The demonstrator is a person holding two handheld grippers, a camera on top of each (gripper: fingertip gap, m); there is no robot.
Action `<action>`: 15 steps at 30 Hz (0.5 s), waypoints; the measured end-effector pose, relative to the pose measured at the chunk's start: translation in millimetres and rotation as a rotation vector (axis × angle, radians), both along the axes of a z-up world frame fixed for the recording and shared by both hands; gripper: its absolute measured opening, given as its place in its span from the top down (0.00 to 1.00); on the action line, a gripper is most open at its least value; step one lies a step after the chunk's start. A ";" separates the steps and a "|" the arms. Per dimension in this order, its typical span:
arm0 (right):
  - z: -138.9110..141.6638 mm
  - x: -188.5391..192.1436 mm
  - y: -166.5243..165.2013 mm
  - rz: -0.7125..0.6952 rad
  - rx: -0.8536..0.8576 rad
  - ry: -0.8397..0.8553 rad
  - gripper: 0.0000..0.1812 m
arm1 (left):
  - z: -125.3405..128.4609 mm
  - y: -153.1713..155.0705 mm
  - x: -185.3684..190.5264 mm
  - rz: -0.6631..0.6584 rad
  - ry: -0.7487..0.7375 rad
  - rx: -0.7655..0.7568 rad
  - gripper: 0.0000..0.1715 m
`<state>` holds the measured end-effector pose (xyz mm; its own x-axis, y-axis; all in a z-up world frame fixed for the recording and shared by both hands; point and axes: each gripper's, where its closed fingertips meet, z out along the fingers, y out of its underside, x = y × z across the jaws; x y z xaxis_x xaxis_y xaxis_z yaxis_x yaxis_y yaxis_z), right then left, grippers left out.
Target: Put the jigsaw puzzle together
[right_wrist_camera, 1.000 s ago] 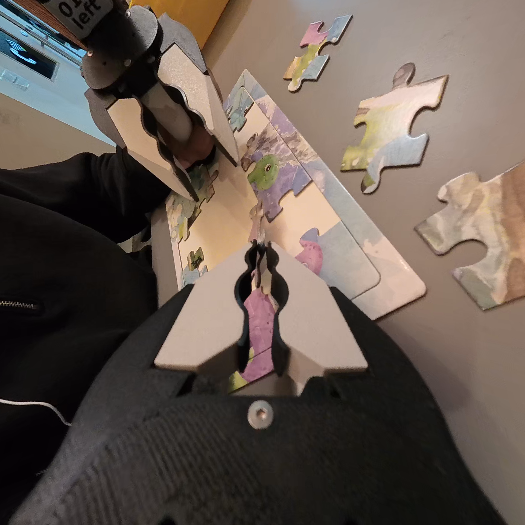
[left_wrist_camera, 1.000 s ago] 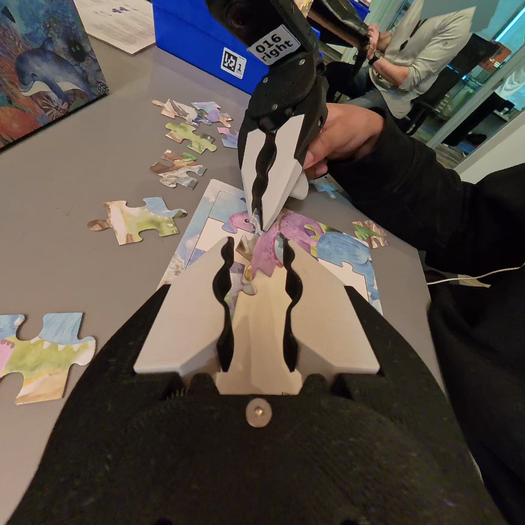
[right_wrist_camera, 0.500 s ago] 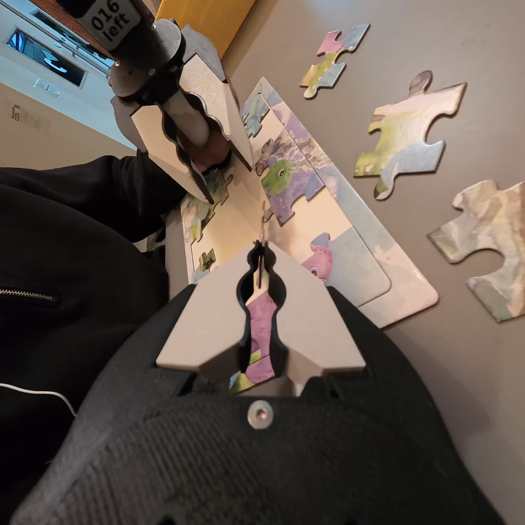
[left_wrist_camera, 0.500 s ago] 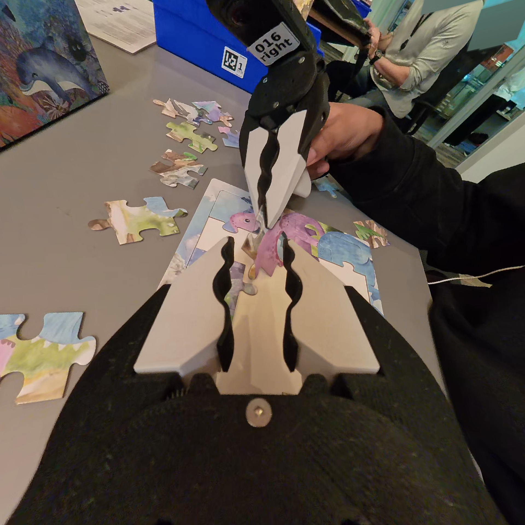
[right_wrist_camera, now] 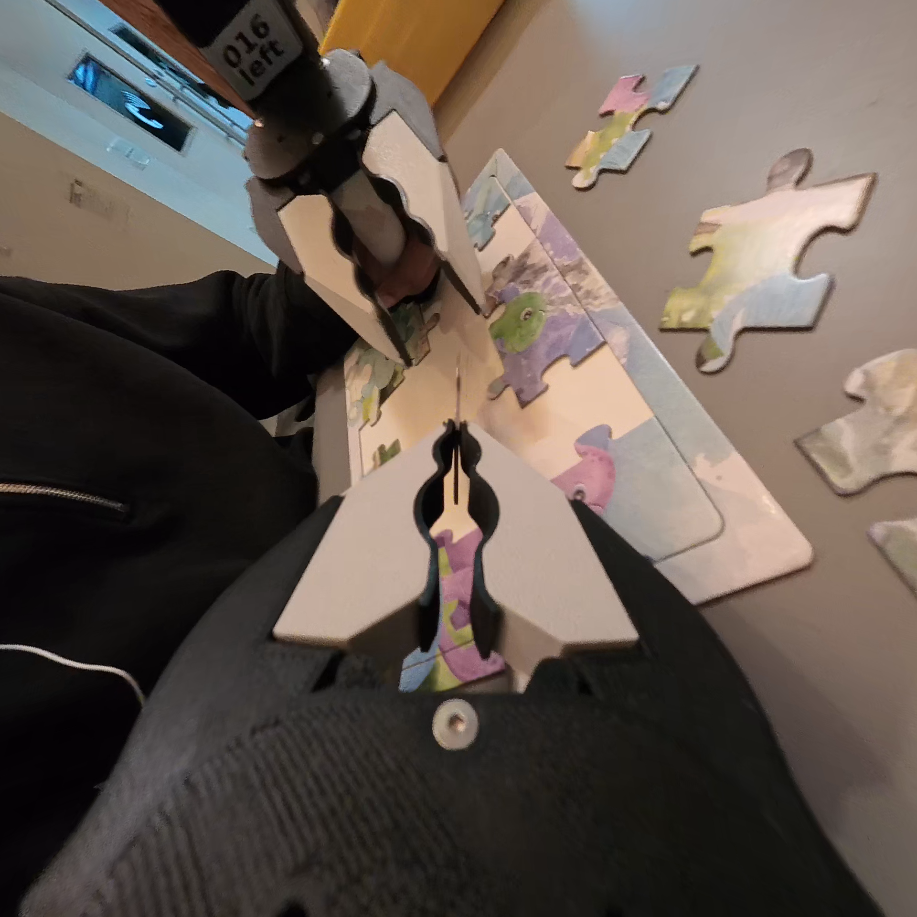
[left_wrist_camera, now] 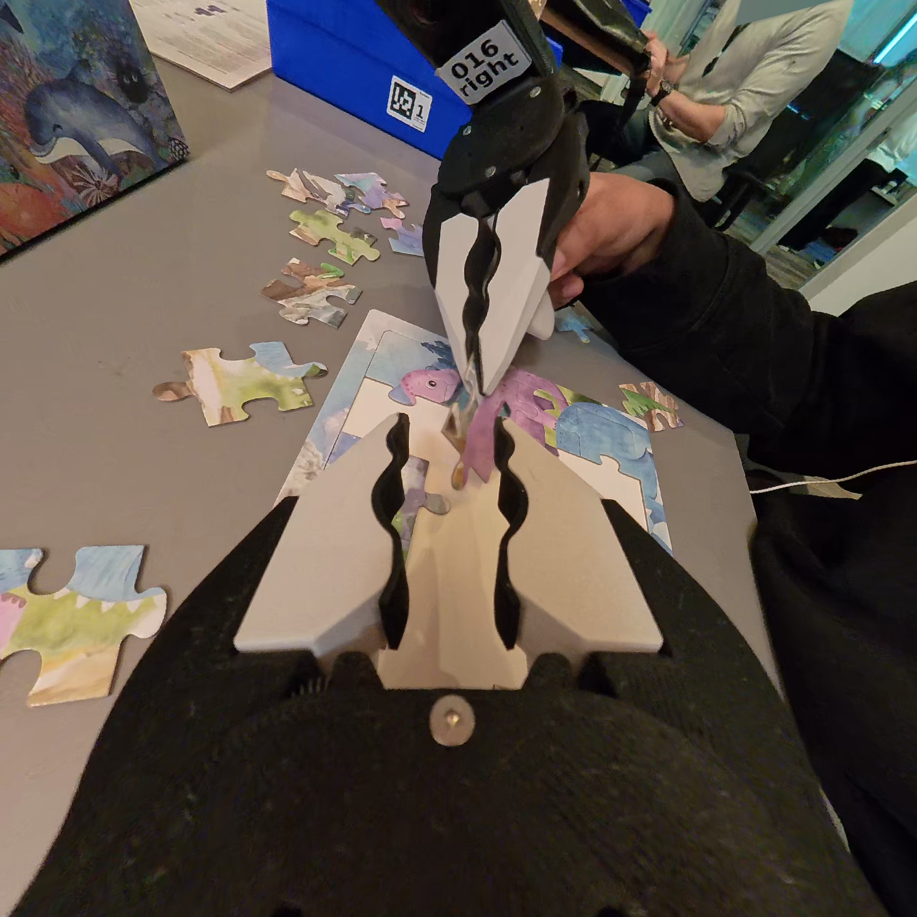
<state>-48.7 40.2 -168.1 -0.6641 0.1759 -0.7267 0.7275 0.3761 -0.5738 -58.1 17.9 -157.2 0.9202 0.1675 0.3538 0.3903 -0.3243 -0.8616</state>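
Grey tabletop (left_wrist_camera: 124, 297): open surface on the far-left side of the puzzle tray, broken by scattered loose pieces; its near edge runs just beside the tray where the person's black sleeve (left_wrist_camera: 744, 337) begins. Blue bin (left_wrist_camera: 337, 74) and picture box (left_wrist_camera: 74, 124): well beyond the tray, both cut off by the frame. Puzzle tray (right_wrist_camera: 744, 556): flat on the tabletop, raised rim, partly filled with dinosaur pieces along its edges, bare cream floor in the middle; its near portion is hidden behind the left gripper. Left gripper (left_wrist_camera: 449, 431): hovers over the tray's bare middle, jaws spread wide and empty. Right gripper (right_wrist_camera: 455, 424): tips down over the tray's centre, jaws pressed nearly together, pinching a puzzle piece (left_wrist_camera: 461, 422) held on edge; the right wrist view shows the piece only as a thin line, its picture indistinct. Loose green-and-blue piece (left_wrist_camera: 238, 382): just beside the tray's left rim.
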 end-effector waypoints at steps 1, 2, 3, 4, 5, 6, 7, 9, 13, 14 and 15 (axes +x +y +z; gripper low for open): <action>4.4 2.3 -2.3 0.011 -0.025 -0.005 1.00 | 0.1 0.1 0.3 -0.002 0.001 0.000 0.82; 9.2 4.5 -4.5 0.021 -0.051 -0.008 1.00 | 0.5 0.3 1.8 -0.012 0.002 0.002 0.84; 13.4 6.2 -6.1 0.028 -0.072 -0.008 1.00 | 1.0 0.7 4.7 -0.031 0.003 0.006 0.89; 15.7 7.1 -7.0 0.032 -0.079 -0.004 1.00 | 1.1 0.9 8.2 -0.054 0.002 0.005 0.93; 15.6 7.4 -6.9 0.033 -0.073 0.005 1.00 | 1.2 1.4 11.7 -0.076 0.001 0.005 0.95; 15.5 7.4 -6.8 0.034 -0.068 0.013 1.00 | 1.3 1.7 14.8 -0.094 0.001 0.004 0.97; 16.3 7.3 -6.7 0.033 -0.071 0.016 1.00 | 0.7 1.9 16.5 -0.103 0.004 -0.002 0.97; 19.0 5.1 -6.0 0.019 -0.086 0.015 1.00 | -0.3 2.4 20.4 -0.126 0.009 -0.011 0.98; 22.1 2.6 -6.0 0.003 -0.100 0.017 1.00 | -6.3 4.9 29.1 -0.171 0.027 -0.053 0.98; 21.4 3.3 -6.3 0.008 -0.094 0.019 1.00 | -8.1 5.4 30.7 -0.177 0.038 -0.067 0.98; 21.1 3.9 -6.7 0.010 -0.091 0.020 1.00 | -9.9 5.7 32.3 -0.185 0.047 -0.081 0.98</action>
